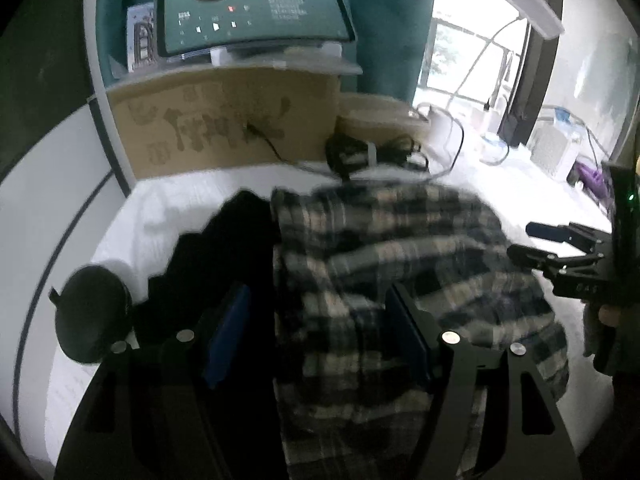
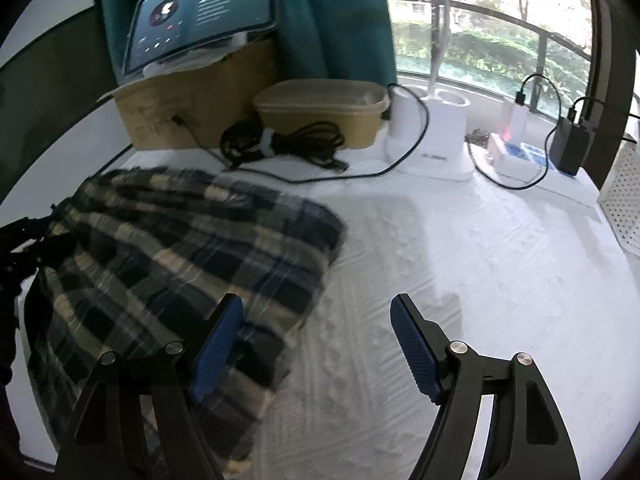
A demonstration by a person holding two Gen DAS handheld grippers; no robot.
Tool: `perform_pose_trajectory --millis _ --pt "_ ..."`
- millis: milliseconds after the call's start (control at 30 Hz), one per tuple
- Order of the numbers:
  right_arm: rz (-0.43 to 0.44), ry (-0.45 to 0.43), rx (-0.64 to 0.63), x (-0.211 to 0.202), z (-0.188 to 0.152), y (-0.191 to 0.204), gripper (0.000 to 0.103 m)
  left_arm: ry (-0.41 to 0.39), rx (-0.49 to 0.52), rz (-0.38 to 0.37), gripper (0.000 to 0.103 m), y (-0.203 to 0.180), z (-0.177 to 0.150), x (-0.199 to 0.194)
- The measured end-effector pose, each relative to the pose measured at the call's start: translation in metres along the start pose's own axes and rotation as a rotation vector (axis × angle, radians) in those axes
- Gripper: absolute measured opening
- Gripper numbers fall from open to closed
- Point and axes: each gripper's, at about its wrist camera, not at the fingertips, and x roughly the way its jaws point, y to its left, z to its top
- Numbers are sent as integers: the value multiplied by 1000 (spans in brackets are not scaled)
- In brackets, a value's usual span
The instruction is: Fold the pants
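Note:
Plaid pants (image 1: 400, 280) in dark blue and cream lie bunched on the white tablecloth (image 2: 460, 260). In the right wrist view the plaid pants (image 2: 180, 248) fill the left half. My left gripper (image 1: 316, 340) hovers open over the pants, its blue pads wide apart with cloth below but nothing pinched. A dark garment (image 1: 224, 248) lies beside the pants on the left. My right gripper (image 2: 316, 344) is open at the pants' right edge; its left pad is over the cloth, its right pad over bare tablecloth. The right gripper (image 1: 532, 248) also shows at the left wrist view's right edge.
A cardboard box (image 2: 192, 108) with a tablet (image 2: 200, 12) on top stands at the back. A tan container (image 2: 320, 108), a coiled black cable (image 2: 280, 144), white chargers (image 2: 444, 132) and cords line the far edge. A black round object (image 1: 92, 312) sits at the left.

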Motion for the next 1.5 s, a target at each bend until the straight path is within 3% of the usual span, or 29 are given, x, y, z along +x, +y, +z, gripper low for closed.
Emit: perform_pose_trajectory --millis 133,433,800,1167,1500 --pt "-9 24 -21 7 -9 6 77 39 22 54 70 -1 -13 11" --pt "-27 35 -21 0 -16 6 77 38 14 60 72 0 -23 4" --pt "14 26 -24 -28 -33 24 77 -10 -5 -33 72 -10 -26 -18" --pt "64 66 -36 -27 -58 40 78 39 5 4 72 -9 -48 -8" --pt "49 60 -35 -36 -72 29 78 19 -43 41 72 -3 -58 -23"
